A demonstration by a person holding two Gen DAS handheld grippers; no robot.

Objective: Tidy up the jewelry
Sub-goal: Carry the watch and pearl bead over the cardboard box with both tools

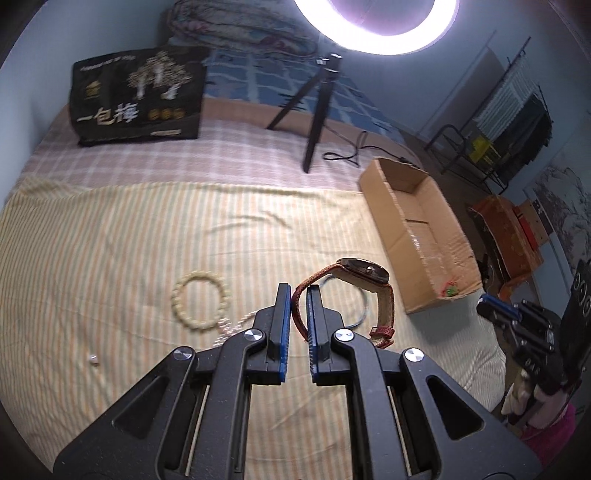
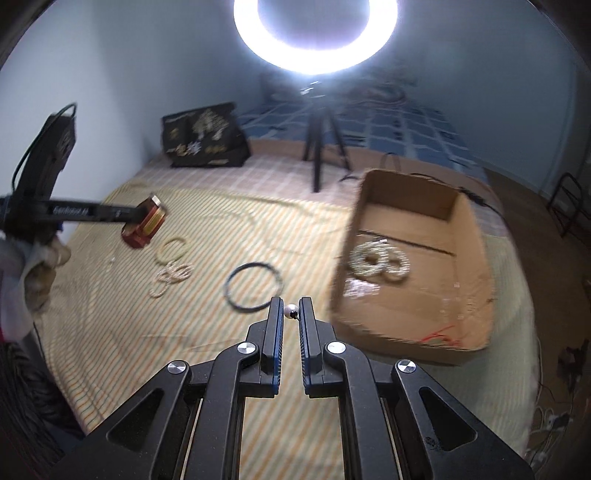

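Left wrist view — striped bedsheet [image 1: 110,240], cardboard box [image 1: 417,236], ring light [image 1: 376,33] overhead

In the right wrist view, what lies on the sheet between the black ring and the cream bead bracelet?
A pale looped chain lies between the black ring and the cream bead bracelet, seen in the right wrist view.

Cardboard box [image 2: 417,266] right of the bangle [image 2: 253,288], beaded bracelets [image 2: 380,260] inside it
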